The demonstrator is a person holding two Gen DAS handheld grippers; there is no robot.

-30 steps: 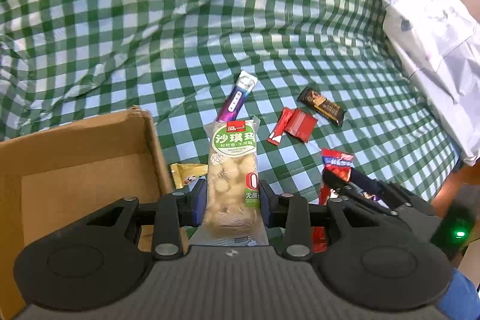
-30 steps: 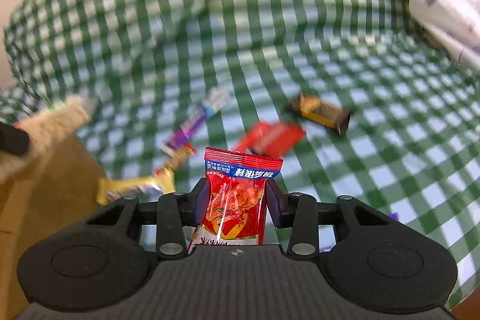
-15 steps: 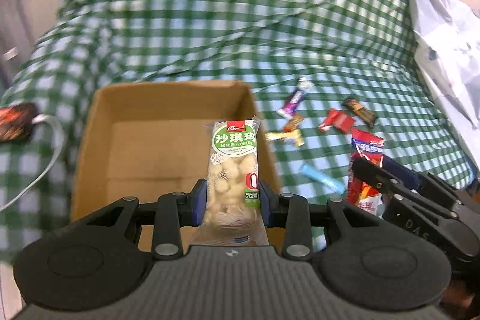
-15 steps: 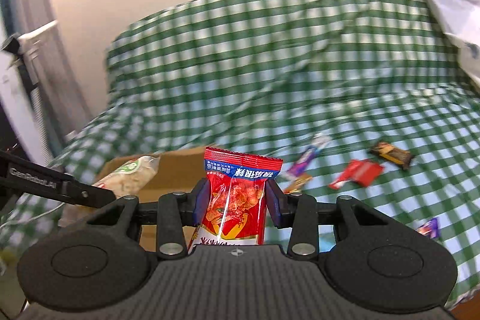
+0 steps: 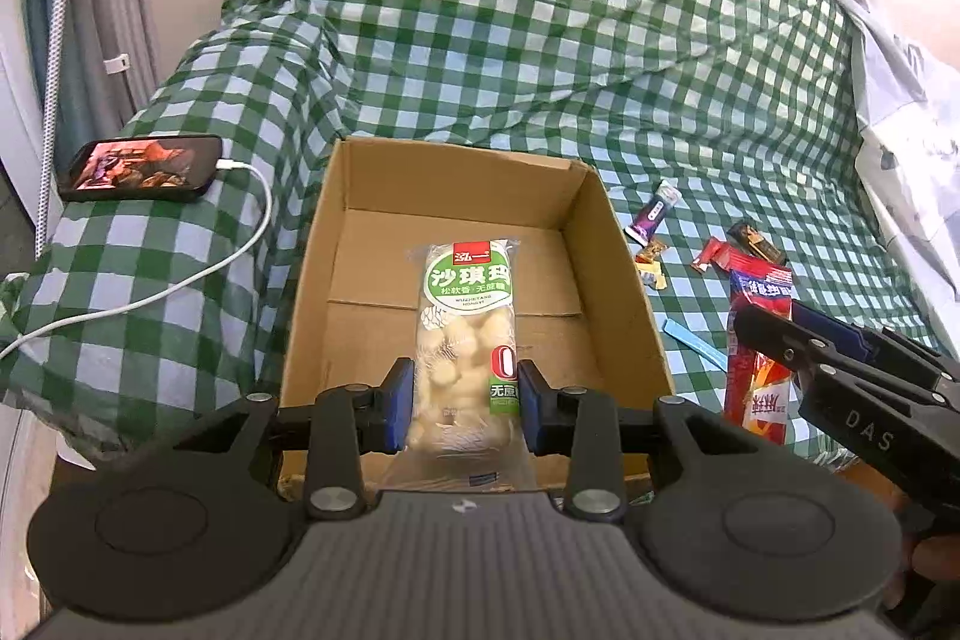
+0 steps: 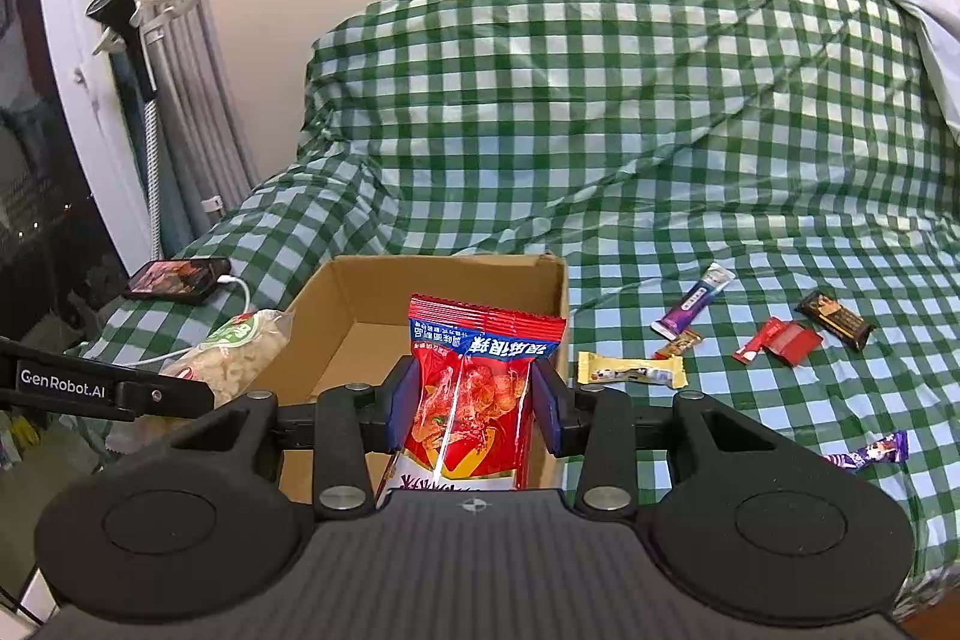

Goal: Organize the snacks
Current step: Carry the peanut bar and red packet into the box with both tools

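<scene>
An open cardboard box point(image 5: 624, 274) sits on the green checked bed cover; it also shows in the right wrist view point(image 6: 558, 292). My left gripper point(image 5: 465, 403) is shut on a clear pack of pale puffed snack with a green label point(image 5: 468, 334), held above the box's near edge. My right gripper point(image 6: 472, 409) is shut on a red snack bag point(image 6: 474, 388), held over the box's near right corner. The red bag also shows in the left wrist view point(image 5: 757, 340), to the right of the box. Several small snacks lie right of the box: a purple stick point(image 6: 693, 304), a yellow bar point(image 6: 630, 370), a red wrapper point(image 6: 780, 340), a dark bar point(image 6: 834, 319).
A phone point(image 5: 141, 166) on a white charging cable point(image 5: 240, 250) lies left of the box. A blue strip point(image 5: 696, 343) and a purple candy point(image 6: 870, 451) lie on the cover. White bedding point(image 5: 900, 118) is piled at the right. Curtains and a lamp stand point(image 6: 144, 58) are at the left.
Both grippers have drawn back and swung left with their snacks held. The box, earlier at the left edge, now lies straight ahead of both.
</scene>
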